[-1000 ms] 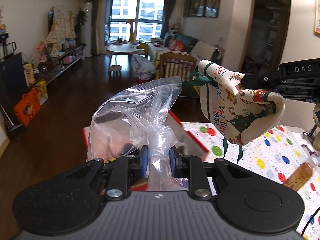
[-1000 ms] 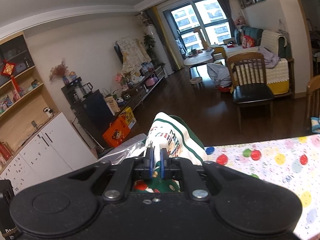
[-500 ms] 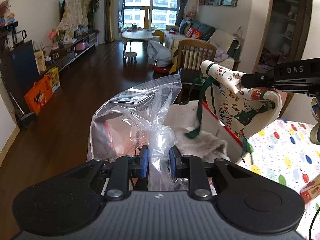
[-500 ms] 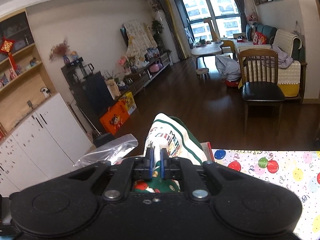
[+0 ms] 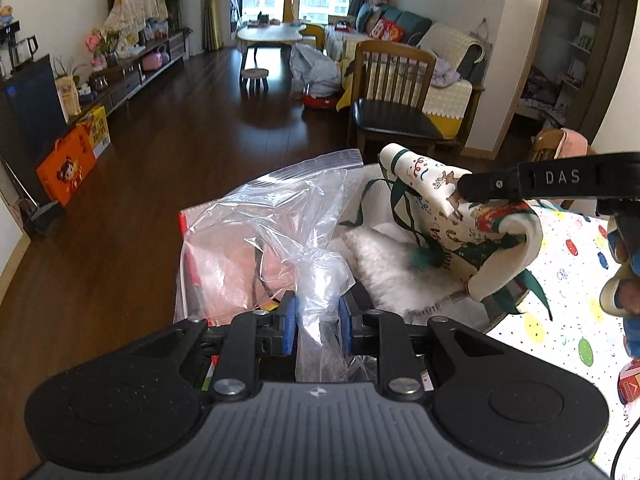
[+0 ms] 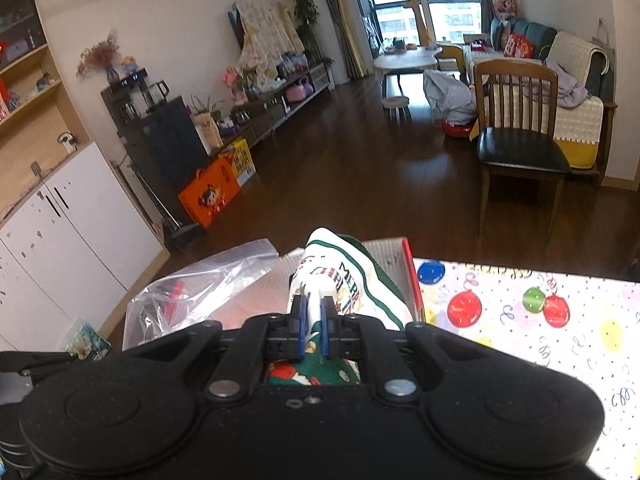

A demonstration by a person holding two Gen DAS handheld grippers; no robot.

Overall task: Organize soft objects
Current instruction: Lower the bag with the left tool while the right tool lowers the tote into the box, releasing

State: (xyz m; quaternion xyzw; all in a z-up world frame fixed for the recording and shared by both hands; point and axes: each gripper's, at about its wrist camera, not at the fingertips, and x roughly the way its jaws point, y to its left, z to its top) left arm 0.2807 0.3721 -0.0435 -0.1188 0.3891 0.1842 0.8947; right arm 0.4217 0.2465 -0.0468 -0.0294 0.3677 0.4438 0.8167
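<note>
1. At the edge of a table covered with a white cloth printed with coloured balloons (image 5: 568,292), a shallow red-rimmed cardboard box (image 6: 412,276) sits near the corner above the dark wooden floor.
2. The left gripper (image 5: 318,316) has its blue pads clamped on a bunched neck of a clear, crinkled zip-top plastic bag (image 5: 264,240); the bag billows up and forward from the jaws, and its sealing strip stands at the top.
3. The bag hangs over the left part of the box, and something red and pinkish shows through the film, too blurred to identify.
4. The right gripper (image 6: 310,322) is pinched tight on a cream fabric Christmas pouch with green trim and cartoon print (image 6: 348,284), lettered "MERRY CHRISTMAS".
5. In the left wrist view the same pouch (image 5: 460,232) hangs from the black finger of the right gripper, marked "DAS", just right of the bag's mouth and above the box.
6. Green ribbon ties (image 5: 400,204) dangle from the pouch towards a white fluffy piece of fabric (image 5: 388,268) lying in the box.
7. The pouch and the bag are close side by side; whether they touch cannot be told.
8. A wooden chair with a dark seat (image 5: 394,92) stands on the floor beyond the table.
</note>
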